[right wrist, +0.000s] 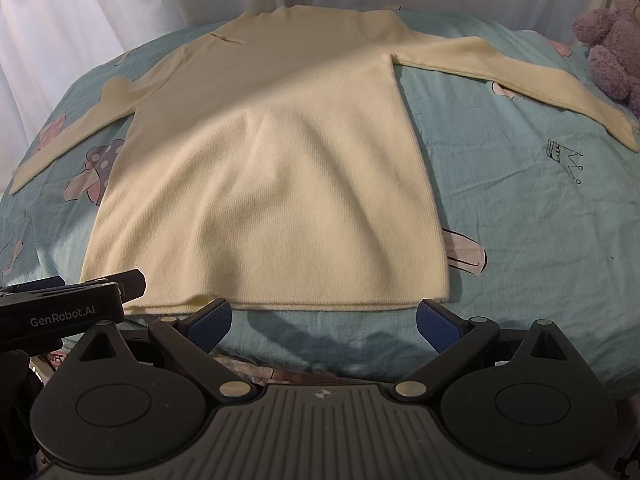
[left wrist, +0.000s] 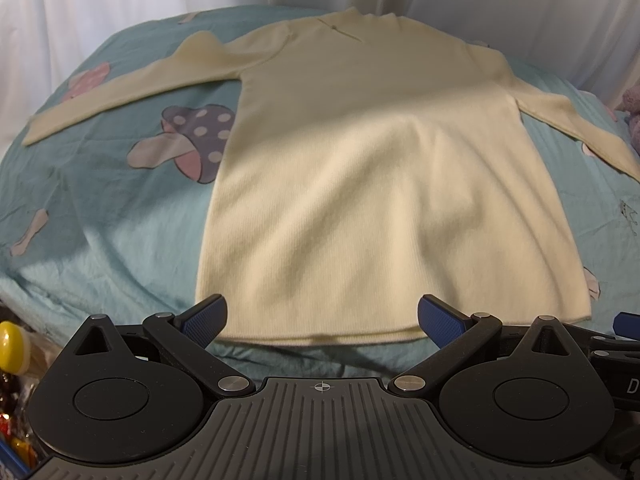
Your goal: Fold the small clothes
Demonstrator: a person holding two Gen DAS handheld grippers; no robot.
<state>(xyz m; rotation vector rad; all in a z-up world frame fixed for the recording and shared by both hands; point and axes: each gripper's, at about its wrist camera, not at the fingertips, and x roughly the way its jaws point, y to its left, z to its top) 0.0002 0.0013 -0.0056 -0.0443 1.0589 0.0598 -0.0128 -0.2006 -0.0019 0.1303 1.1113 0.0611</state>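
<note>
Left wrist view: cream sweater (left wrist: pixel 320 184) lies flat on a bed (left wrist: pixel 100 216), right sleeve cut off at frame edge; both hand-held grippers (left wrist: pixel 322 320) (right wrist: pixel 323 320) spread apart, empty.

Dim, soft-focus fisheye frames: a bright patch lights the cream sweater (left wrist: pixel 320 184) near its hem, shadow darkening its collar end.

A teal bedsheet (right wrist: pixel 520 208) printed with mushrooms (left wrist: pixel 188 140), white curtains (left wrist: pixel 100 4) behind, a purple plush toy (right wrist: pixel 612 36) at the far right.
</note>
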